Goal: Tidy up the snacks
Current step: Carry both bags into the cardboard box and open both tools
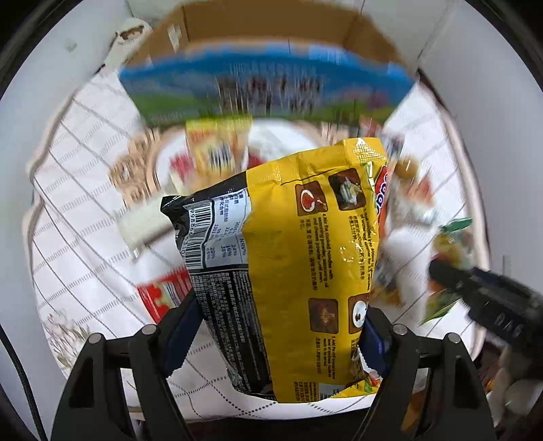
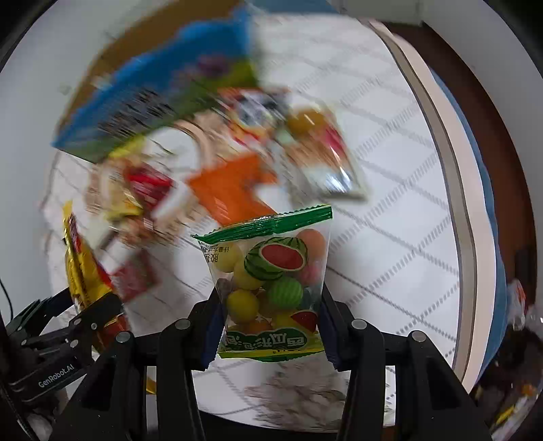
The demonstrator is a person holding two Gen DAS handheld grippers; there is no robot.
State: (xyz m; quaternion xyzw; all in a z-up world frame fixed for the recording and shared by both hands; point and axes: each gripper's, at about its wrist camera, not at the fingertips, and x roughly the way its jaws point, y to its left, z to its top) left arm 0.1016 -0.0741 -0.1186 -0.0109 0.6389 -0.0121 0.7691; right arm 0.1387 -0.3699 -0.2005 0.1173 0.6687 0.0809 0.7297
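Snacks: 2 packets lifted, noodle packet (image 1: pixel 305 257) clamped in left gripper (image 1: pixel 278 339), candy bag (image 2: pixel 271 288) in right gripper (image 2: pixel 269 336); several remain beside cardboard box (image 1: pixel 271 30).

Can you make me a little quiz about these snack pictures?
1. True or false: the left gripper holds a yellow noodle packet.
2. What is pictured on the candy bag in the right gripper? A) watermelon B) banana C) grapes
3. Fill in: behind the snacks stands a cardboard ____ with a blue and green side.

Key
1. True; the packet sits between its fingers, lifted above the tablecloth.
2. A; a cut watermelon shows on the clear bag with the green top.
3. box.
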